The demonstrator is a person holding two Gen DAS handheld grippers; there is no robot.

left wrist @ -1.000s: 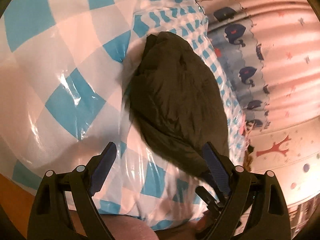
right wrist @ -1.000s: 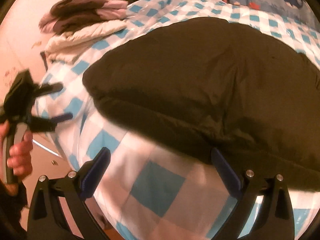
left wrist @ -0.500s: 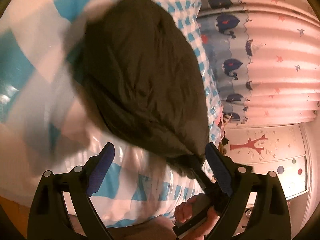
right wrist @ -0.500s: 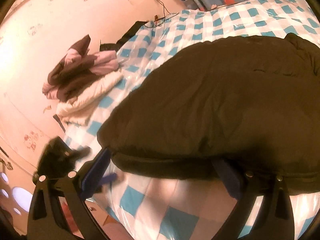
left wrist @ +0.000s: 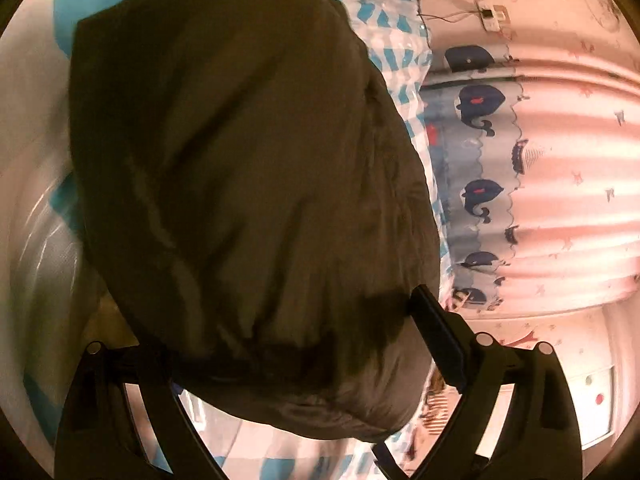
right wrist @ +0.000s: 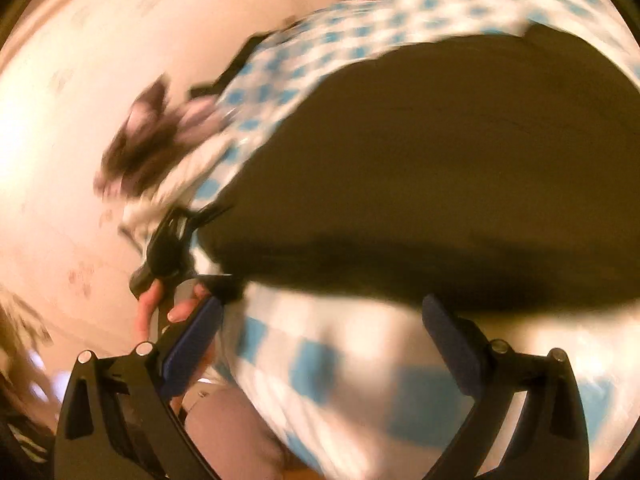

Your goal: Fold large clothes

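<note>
Jaws wide around puffy dark jacket [left wrist: 248, 184]

Child's bedroom; whale curtain [left wrist: 480, 196], checkered bed [left wrist: 396, 20]

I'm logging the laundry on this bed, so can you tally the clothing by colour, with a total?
Dark olive padded garment, spread on the checked cover: 1
Brown-and-pink garment, in the pile by the wall: 1
White garment, under it in that pile: 1
Total: 3

The pile is blurred, so it may hold more.
</note>
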